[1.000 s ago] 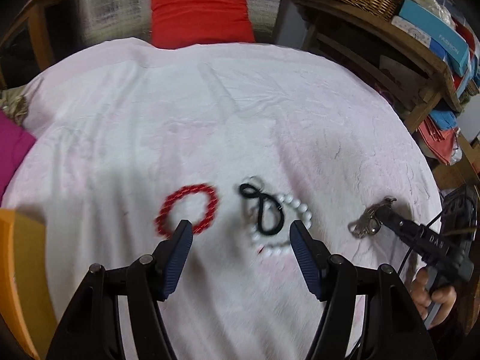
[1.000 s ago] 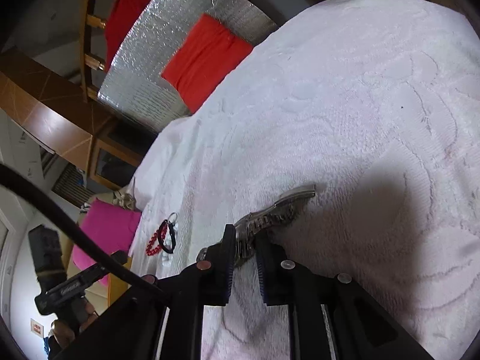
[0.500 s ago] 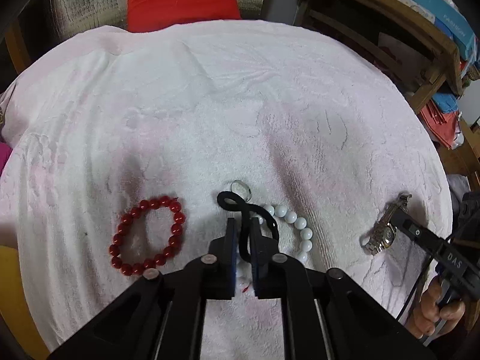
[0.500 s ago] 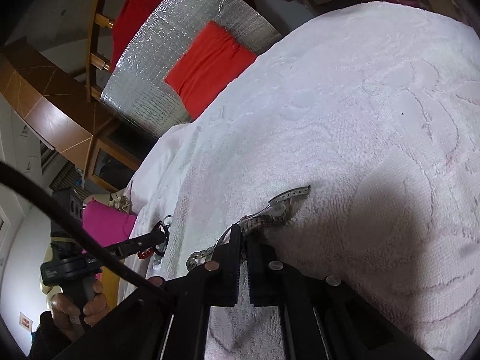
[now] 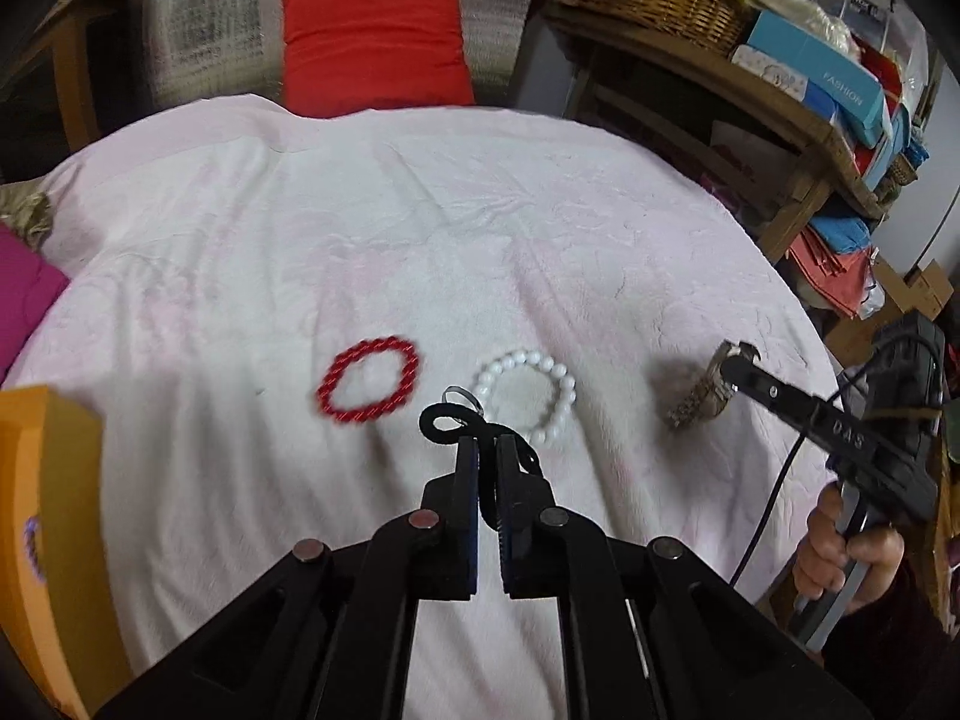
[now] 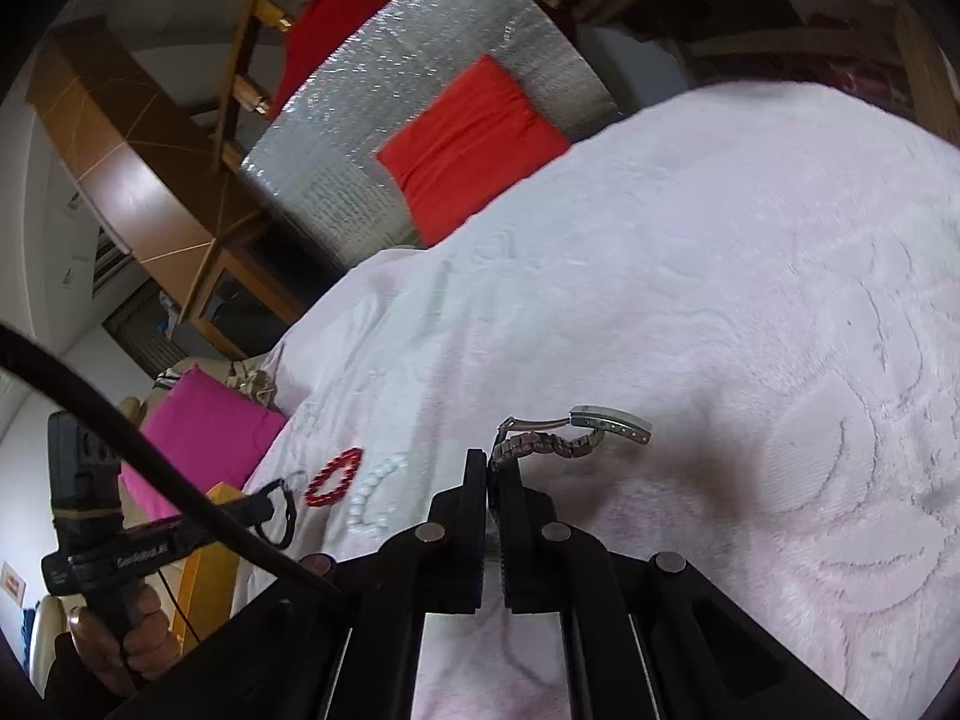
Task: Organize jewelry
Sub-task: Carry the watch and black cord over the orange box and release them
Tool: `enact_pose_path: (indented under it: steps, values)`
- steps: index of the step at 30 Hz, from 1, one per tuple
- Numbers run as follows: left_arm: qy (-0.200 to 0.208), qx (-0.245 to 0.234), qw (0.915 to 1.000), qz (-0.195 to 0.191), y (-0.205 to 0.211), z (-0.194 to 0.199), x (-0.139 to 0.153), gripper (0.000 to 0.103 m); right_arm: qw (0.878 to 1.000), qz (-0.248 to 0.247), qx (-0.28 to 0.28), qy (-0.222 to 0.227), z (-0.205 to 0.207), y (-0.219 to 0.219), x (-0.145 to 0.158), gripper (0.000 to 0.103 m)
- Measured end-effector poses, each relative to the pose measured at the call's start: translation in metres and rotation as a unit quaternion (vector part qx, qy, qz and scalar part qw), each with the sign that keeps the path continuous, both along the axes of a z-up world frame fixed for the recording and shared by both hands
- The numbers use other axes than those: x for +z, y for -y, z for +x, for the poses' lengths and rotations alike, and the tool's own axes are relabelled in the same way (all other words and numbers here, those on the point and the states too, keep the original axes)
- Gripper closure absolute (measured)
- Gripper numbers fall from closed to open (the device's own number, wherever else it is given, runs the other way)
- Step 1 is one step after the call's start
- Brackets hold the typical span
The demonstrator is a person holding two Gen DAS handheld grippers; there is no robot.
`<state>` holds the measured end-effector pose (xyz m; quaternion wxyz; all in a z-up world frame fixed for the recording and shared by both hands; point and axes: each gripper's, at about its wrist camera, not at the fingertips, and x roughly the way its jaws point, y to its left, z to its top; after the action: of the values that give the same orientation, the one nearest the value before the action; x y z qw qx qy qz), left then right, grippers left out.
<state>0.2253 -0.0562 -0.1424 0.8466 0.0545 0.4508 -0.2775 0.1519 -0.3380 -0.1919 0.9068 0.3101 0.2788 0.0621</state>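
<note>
Snapping closed on the black cord (image 5: 447,420) and lifting it off the white bracelet (image 5: 528,396), the left gripper (image 5: 487,450) mirrors the right gripper (image 6: 487,468), jaws clenched on the raised metal watch (image 6: 558,441), both pieces now ready for sorting.

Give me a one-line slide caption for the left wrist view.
Left gripper pinching a black cord with a ring above a white blanket, beside red and white bead bracelets.

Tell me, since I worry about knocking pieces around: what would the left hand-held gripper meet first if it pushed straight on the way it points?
Probably the white bead bracelet, lying just beyond the left hand-held gripper, which is shut on a black cord; depth is uncertain.
</note>
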Motion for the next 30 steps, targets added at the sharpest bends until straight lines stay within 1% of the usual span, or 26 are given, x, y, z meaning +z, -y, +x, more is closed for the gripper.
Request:
enact_pose_path:
  steps: [4,7,9,13,16,19,21,22,24,27,30]
  values:
    - [0.013,0.024,0.9996,0.004,-0.024,-0.022,0.006,0.098,1.0,-0.014,0.016,0.014,-0.007,-0.016,0.014,0.099]
    - [0.022,0.047,0.9986,0.014,-0.046,-0.037,0.01,0.098,0.999,-0.025,0.029,0.021,-0.01,-0.029,0.024,0.099]
    - [0.025,0.064,0.9975,0.014,-0.064,-0.044,0.011,0.098,0.998,-0.035,0.041,0.027,-0.011,-0.04,0.033,0.099]
    - [0.04,0.105,0.9937,0.005,-0.11,-0.064,0.025,0.098,0.995,-0.05,0.072,0.038,-0.006,-0.07,0.052,0.099]
    - [0.051,0.146,0.9879,0.0,-0.154,-0.079,0.035,0.098,0.992,-0.056,0.102,0.045,0.002,-0.098,0.065,0.099]
    - [0.058,0.192,0.9797,0.0,-0.204,-0.089,0.041,0.098,0.986,-0.064,0.147,0.054,0.014,-0.14,0.078,0.099]
    - [0.061,0.224,0.9727,0.004,-0.237,-0.094,0.041,0.098,0.979,-0.067,0.182,0.057,0.024,-0.172,0.085,0.099]
    - [0.06,0.238,0.9695,0.005,-0.253,-0.095,0.04,0.098,0.975,-0.069,0.205,0.058,0.031,-0.195,0.089,0.099]
    - [0.05,0.26,0.9642,0.007,-0.282,-0.096,0.035,0.098,0.968,-0.07,0.236,0.058,0.039,-0.227,0.091,0.099]
    - [0.038,0.279,0.9594,0.012,-0.311,-0.091,0.024,0.098,0.954,-0.078,0.282,0.057,0.056,-0.282,0.092,0.099]
    - [0.023,0.284,0.9585,0.002,-0.331,-0.077,0.012,0.098,0.946,-0.077,0.31,0.051,0.075,-0.33,0.09,0.099]
